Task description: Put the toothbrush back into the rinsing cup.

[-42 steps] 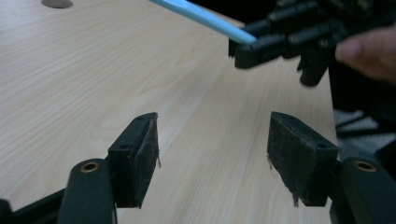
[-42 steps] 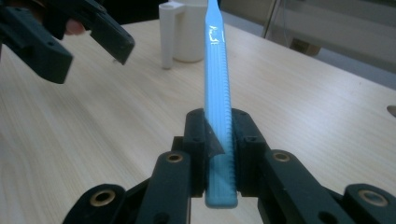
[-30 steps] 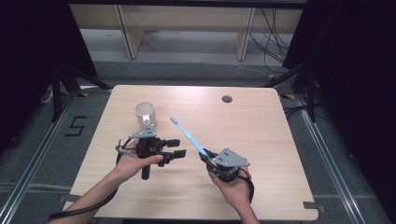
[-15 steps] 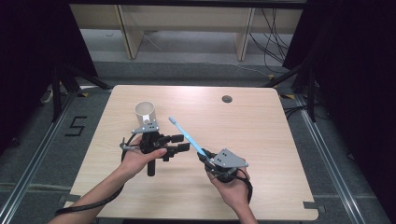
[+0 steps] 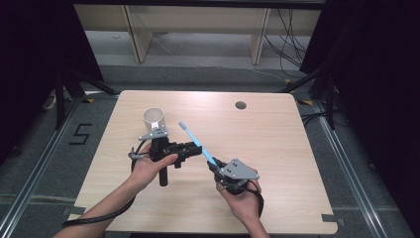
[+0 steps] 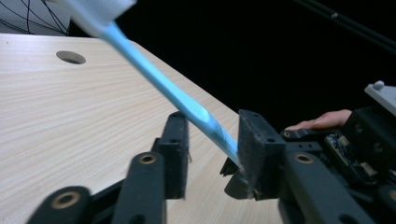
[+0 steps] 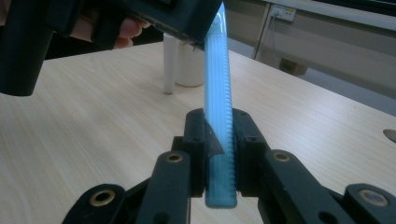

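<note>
A blue toothbrush [image 5: 196, 142] with a white head slants up over the wooden table [image 5: 277, 144]. My right gripper [image 5: 214, 163] is shut on its handle end, and in the right gripper view both pads of that gripper [image 7: 219, 127] press the ribbed handle [image 7: 217, 84]. My left gripper [image 5: 192, 148] comes in from the left, and its jaws have just been closing around the middle of the handle. In the left gripper view the handle [image 6: 177, 95] lies against the right-hand pad of this gripper [image 6: 214, 136], with a gap to the other pad.
A white cup [image 5: 153, 119] stands upright at the back left, just beyond the left hand; it shows behind the toothbrush in the right gripper view [image 7: 189, 65]. A round cable hole [image 5: 240, 105] sits near the far edge. Dark floor and shelving surround the table.
The left gripper has moved right to the toothbrush and its jaws have narrowed around the handle. The right gripper has kept still with the toothbrush in it.
</note>
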